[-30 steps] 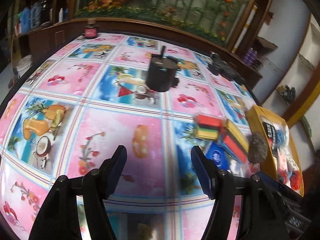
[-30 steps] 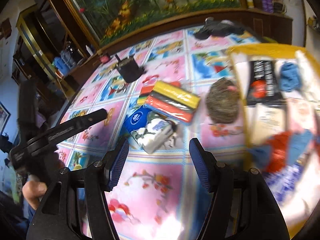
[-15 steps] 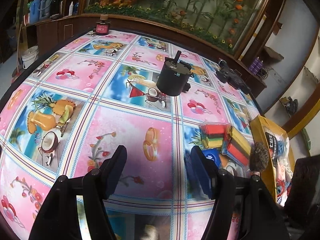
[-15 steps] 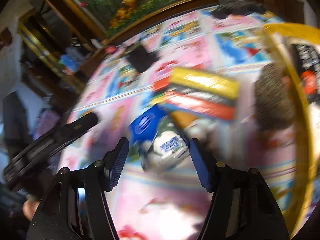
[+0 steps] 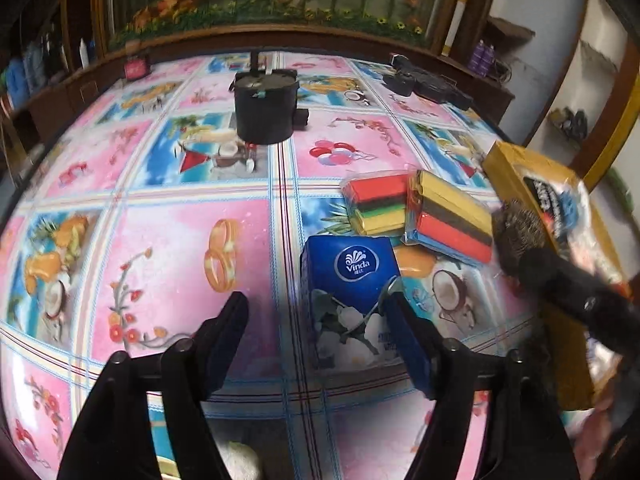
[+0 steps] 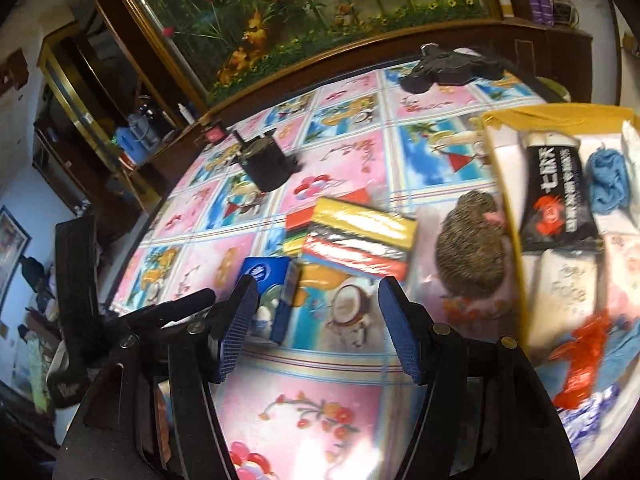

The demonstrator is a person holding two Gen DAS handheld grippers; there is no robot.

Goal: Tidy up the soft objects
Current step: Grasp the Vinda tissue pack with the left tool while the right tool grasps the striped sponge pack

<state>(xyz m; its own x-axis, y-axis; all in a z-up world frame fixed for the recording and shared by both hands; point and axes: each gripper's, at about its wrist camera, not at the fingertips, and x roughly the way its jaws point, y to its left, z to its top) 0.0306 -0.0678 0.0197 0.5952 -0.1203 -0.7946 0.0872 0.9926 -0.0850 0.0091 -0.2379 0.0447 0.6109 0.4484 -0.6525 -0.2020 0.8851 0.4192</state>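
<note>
A blue Vinda tissue pack lies on the flowered tablecloth between the fingers of my left gripper. Its jaws are opening; the pack sits by the right finger, with a wide gap to the left finger. Two wrapped packs of coloured sponges lie just beyond. A brown bristly ball rests against the yellow box. My right gripper hovers open over bare cloth, with the tissue pack to its left, the sponges ahead and the ball to the right.
The yellow box holds a black packet, blue cloth and other soft items. A black pot stands mid-table. Dark gear and a small red jar sit at the far edge. Wooden shelving rings the table.
My left gripper has swung right and lower, so the tissue pack now lies between its fingers, which stand wider apart. The right gripper shifted a little and stays open.
</note>
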